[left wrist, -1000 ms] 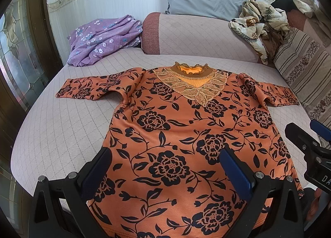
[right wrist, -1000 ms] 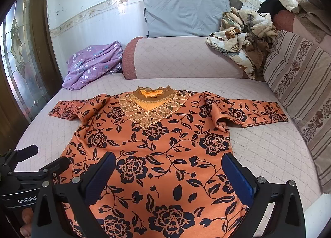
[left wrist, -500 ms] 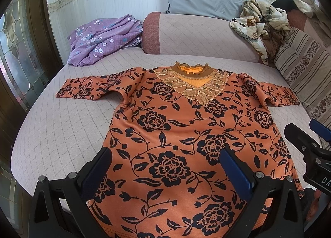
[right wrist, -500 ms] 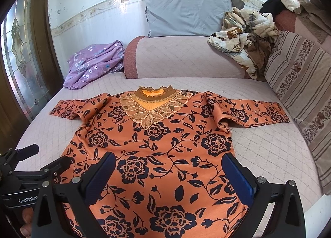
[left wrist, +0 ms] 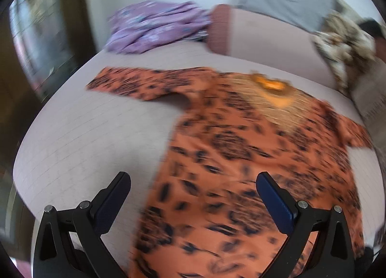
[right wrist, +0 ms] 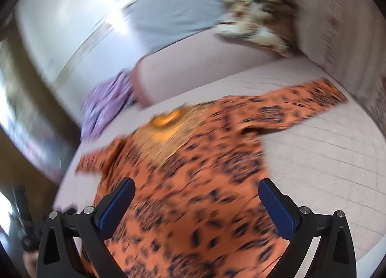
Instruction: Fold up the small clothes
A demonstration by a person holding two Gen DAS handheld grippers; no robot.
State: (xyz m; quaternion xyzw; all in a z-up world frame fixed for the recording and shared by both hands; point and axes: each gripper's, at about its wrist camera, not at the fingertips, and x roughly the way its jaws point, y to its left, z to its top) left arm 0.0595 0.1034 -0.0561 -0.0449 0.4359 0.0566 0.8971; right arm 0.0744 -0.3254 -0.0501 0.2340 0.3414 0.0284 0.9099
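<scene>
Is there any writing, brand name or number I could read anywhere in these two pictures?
None can be read: both views are motion-blurred.
The orange shirt bears only a dark floral print, no words.
The left gripper and right gripper show no legible marking.

Bare quilted bed (left wrist: pixel 91 147) lying open left of the orange floral top (left wrist: pixel 241 169), more lying open to its right (right wrist: pixel 325 169), purple clothes (left wrist: pixel 154 27) crowding the far-left corner, bolster (right wrist: pixel 193 70) and patterned heap (right wrist: pixel 255 12) blocking the back edge
</scene>
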